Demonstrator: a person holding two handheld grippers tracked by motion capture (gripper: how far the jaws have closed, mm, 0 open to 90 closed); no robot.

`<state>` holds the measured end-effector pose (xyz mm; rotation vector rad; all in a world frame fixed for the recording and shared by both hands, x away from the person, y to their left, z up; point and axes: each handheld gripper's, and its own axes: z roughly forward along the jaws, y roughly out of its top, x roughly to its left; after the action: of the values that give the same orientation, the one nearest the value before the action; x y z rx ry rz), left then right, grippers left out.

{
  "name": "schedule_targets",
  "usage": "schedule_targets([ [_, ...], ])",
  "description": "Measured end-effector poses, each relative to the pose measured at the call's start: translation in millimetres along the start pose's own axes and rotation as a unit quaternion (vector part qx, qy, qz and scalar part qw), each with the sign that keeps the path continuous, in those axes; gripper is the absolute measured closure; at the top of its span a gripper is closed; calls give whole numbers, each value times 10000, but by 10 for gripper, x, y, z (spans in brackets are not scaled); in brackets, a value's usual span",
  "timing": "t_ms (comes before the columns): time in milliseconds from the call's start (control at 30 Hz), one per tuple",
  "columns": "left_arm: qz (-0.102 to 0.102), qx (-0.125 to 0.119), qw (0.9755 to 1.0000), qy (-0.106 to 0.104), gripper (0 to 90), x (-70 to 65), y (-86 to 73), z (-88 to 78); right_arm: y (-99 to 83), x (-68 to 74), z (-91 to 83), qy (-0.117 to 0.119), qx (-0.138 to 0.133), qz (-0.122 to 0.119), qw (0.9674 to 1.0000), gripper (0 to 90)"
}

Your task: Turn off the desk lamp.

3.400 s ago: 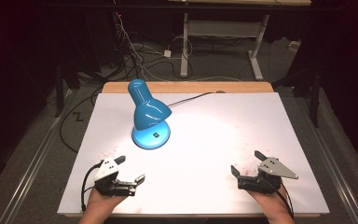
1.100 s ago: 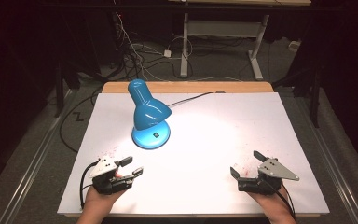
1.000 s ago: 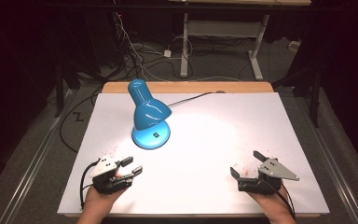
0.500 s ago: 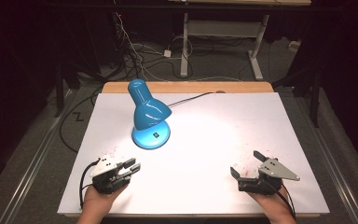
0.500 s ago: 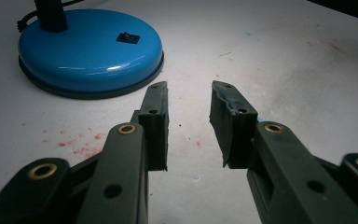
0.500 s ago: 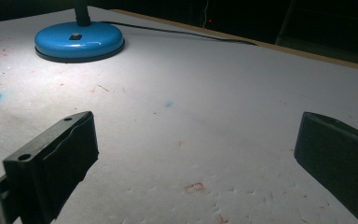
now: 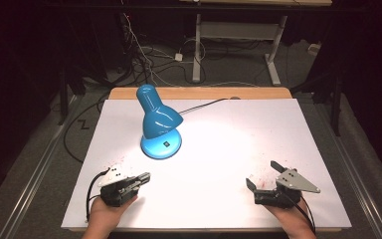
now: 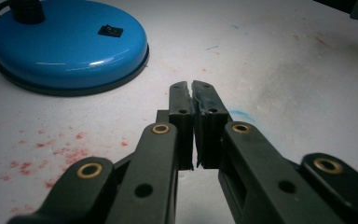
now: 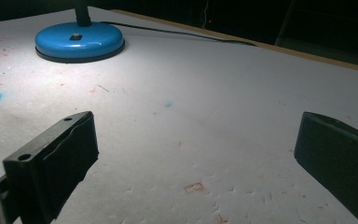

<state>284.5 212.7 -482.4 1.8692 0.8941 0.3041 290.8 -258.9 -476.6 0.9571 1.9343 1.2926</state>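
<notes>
Left hand-held gripper [image 7: 140, 178] sits low at the near left of the table [image 7: 238, 129], and its jaws have just been closing: in the left gripper view the two black pads [image 8: 182, 105] are pressed together with nothing between them. It points up toward the lamp [image 7: 157, 122], whose round blue base [image 8: 67, 44] lies just ahead and to the left, well clear of the tips. On that base sits a small black switch [image 8: 110, 31], facing up. Over on the near right, the right hand-held gripper [image 7: 263, 175] rests with its jaws spread wide and nothing in them, well apart from the lamp, which stands at the far left of the right gripper view [image 9: 79, 41]. The lamp is lit, shade tilted down over its own base, cord [image 7: 206, 104] trailing off the far edge. Now the risks, as I judge them: closed tips make a narrow prod, so a poke at that switch could slide off the glossy base or miss. Push too hard or off-centre and the light base may skid across the smooth white table. A careless sweep could also knock the overhanging shade.
</notes>
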Motion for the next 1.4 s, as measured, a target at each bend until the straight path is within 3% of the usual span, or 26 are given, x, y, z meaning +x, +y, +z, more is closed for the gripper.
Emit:
schedule_targets([
  [300,-148,-15,9999,58,878,63,-8,7,7,4,-14,-27,-25,7,10000,3],
  [433,-332,-73,9994,-32,879,85,14,6,15,5,-19,-17,-55,3,10000,3],
  [867,-338,-156,9992,112,879,117,220,-24,16,6,-33,41,-66,-9,10000,3],
  [967,-215,-195,9994,162,879,117,307,-27,24,-2,-48,29,-87,12,10000,3],
  [1033,-237,-214,9994,155,879,133,339,-23,25,-4,-56,29,-115,17,9999,3],
  [1400,-302,-167,9993,171,879,244,383,99,20,-11,-50,24,-95,24,9999,3],
])
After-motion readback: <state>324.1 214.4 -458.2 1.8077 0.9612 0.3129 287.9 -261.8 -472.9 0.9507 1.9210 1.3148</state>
